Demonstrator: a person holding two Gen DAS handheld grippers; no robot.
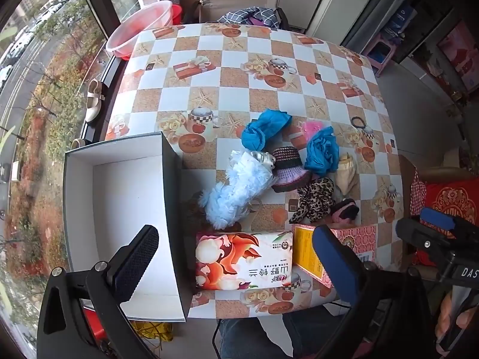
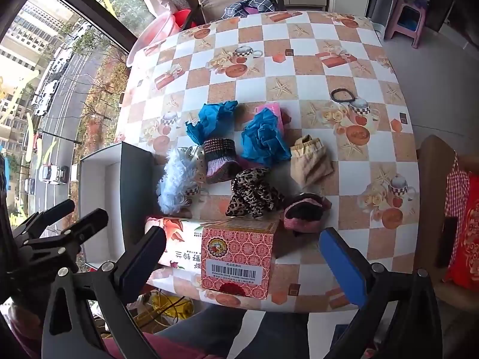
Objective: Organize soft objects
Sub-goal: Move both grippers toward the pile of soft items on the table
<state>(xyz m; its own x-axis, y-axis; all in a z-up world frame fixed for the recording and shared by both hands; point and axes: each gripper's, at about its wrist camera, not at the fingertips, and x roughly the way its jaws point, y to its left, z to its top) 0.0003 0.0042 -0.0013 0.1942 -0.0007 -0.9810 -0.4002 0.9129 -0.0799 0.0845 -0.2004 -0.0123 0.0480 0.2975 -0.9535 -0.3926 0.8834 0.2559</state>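
Note:
A heap of soft items lies mid-table: a fluffy light-blue piece (image 1: 236,191) (image 2: 175,179), two blue cloths (image 1: 265,128) (image 1: 321,149), a knitted pink-and-black hat (image 1: 287,170) (image 2: 220,158), a leopard-print scrunchie (image 1: 314,199) (image 2: 253,194), a beige pouch (image 1: 347,173) (image 2: 310,160) and a pink-and-black piece (image 2: 304,214). An empty white box (image 1: 125,209) (image 2: 98,197) stands at the table's left edge. My left gripper (image 1: 236,263) hovers open above the box edge and tissue pack. My right gripper (image 2: 244,261) hangs open over the red carton, holding nothing.
A floral tissue pack (image 1: 242,260) (image 2: 179,239) and a red patterned carton (image 2: 239,257) (image 1: 356,239) sit at the near table edge. A black hair tie (image 2: 342,94) lies far right. A pink basin (image 1: 140,27) sits beyond the far-left corner; a chair (image 2: 434,179) stands right.

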